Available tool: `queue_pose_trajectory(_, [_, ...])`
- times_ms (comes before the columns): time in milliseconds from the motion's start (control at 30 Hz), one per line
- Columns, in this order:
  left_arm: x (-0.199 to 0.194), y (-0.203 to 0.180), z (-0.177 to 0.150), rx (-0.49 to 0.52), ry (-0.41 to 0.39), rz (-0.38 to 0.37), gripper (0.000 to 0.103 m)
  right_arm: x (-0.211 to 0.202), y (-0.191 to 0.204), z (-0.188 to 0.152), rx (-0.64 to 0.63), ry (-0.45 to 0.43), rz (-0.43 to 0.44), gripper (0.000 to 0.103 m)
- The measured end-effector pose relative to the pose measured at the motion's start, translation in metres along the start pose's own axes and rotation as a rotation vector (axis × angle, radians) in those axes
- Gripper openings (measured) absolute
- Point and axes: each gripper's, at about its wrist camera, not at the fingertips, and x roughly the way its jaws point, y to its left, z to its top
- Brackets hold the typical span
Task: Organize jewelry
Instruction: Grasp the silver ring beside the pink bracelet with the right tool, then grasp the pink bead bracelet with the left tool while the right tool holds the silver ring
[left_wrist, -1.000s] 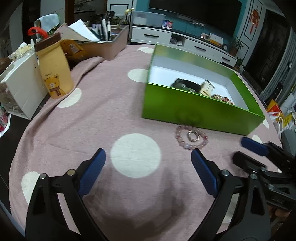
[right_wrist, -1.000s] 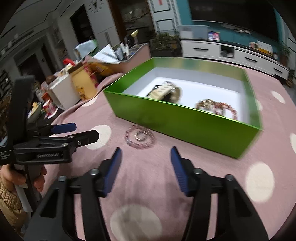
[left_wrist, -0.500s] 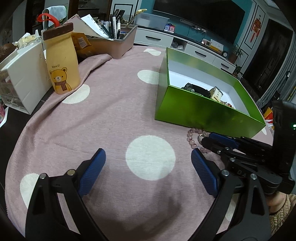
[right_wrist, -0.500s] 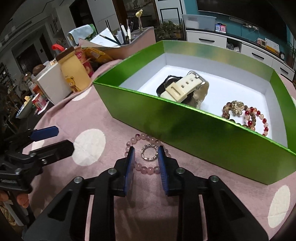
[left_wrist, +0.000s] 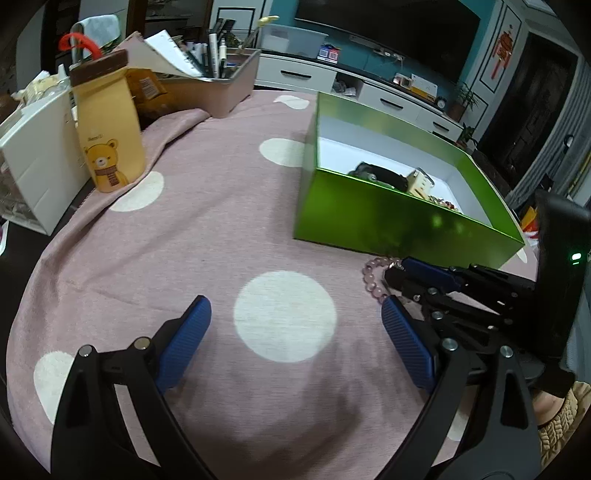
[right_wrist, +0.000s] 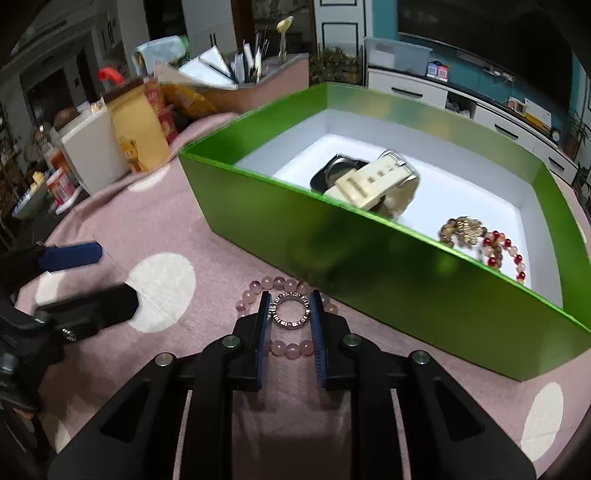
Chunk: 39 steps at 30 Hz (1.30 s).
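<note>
Pink cloth (left_wrist: 207, 229) with white dots covers the table. On it the right gripper (right_wrist: 289, 314) has its jaws narrowed around a silver ring (right_wrist: 290, 310), blue pads at the ring's sides, though a firm pinch cannot be told. A pink bead bracelet (right_wrist: 280, 286) encircles the ring, just beside the green box (right_wrist: 388, 266) wall. Inside the box lie a watch (right_wrist: 373, 181) and beaded bracelets (right_wrist: 498, 247). To the left, the left gripper (left_wrist: 295, 332) hangs spread wide over bare cloth, far from the bear bottle (left_wrist: 107, 140) at the cloth's edge.
</note>
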Motion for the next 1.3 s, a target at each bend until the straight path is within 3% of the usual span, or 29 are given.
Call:
queue_pose_trajectory(267, [0.016,-0.029,0.008,0.066,0.021,-0.004,0.093,-0.059,-0.033,-0.018,0.113,-0.092,0.033,0.021])
queue_pose_trajectory(400, [0.036,-0.049,0.012,0.112,0.046,0.026,0.077,-0.079,-0.051,-0.035,0.158,-0.101,0.011,0.021])
queue_pose_trajectory(567, [0.058,-0.064,0.017,0.164,0.059,0.063,0.065,-0.092,-0.064,-0.051,0.184,-0.099,-0.021,0.021])
queue_pose_trajectory(633, [0.064,-0.068,0.018,0.177,0.065,0.074,0.053,-0.097,-0.069,-0.053,0.194,-0.104,-0.031,0.021])
queue_pose_trajectory(733, [0.071,-0.072,0.018,0.207,0.068,0.097,0.047,-0.105,-0.075,-0.055,0.208,-0.124,-0.036,0.021])
queue_pose_trajectory(867, [0.07,-0.077,0.019,0.229,0.065,0.089,0.034,-0.11,-0.08,-0.057,0.219,-0.139,-0.032,0.021])
queue_pose_trajectory(1033, [0.07,-0.083,0.017,0.24,0.065,0.06,0.01,-0.112,-0.08,-0.06,0.226,-0.144,-0.028,0.021])
queue_pose_trajectory(1300, [0.066,-0.081,0.018,0.188,0.084,0.022,0.007,-0.116,-0.083,-0.061,0.24,-0.153,-0.035,0.021])
